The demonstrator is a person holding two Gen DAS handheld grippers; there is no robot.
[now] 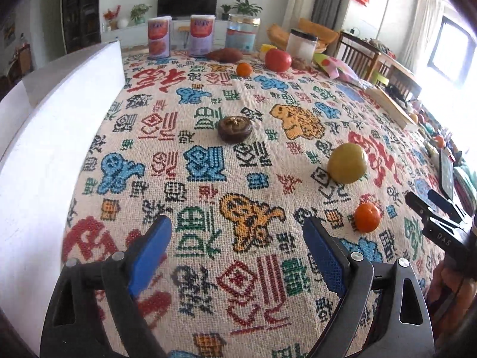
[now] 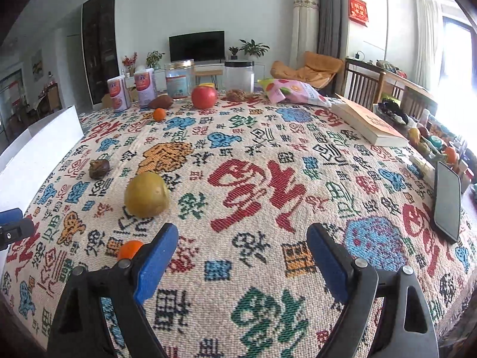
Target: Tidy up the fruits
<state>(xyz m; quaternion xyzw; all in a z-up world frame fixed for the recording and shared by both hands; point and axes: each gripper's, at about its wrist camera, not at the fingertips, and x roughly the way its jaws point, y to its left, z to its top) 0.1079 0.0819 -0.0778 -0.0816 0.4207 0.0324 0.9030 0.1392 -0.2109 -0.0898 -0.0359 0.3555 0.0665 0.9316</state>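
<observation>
Fruits lie on a patterned tablecloth. A yellow-green pear and a small orange lie near the front. A dark brown mangosteen sits mid-table. A red apple, a second orange and a sweet potato lie at the far side. My left gripper is open and empty above the cloth. My right gripper is open and empty; it also shows in the left wrist view.
A white box stands at the left edge. Cans and jars line the far edge. A snack bag, a book and a phone lie on the right.
</observation>
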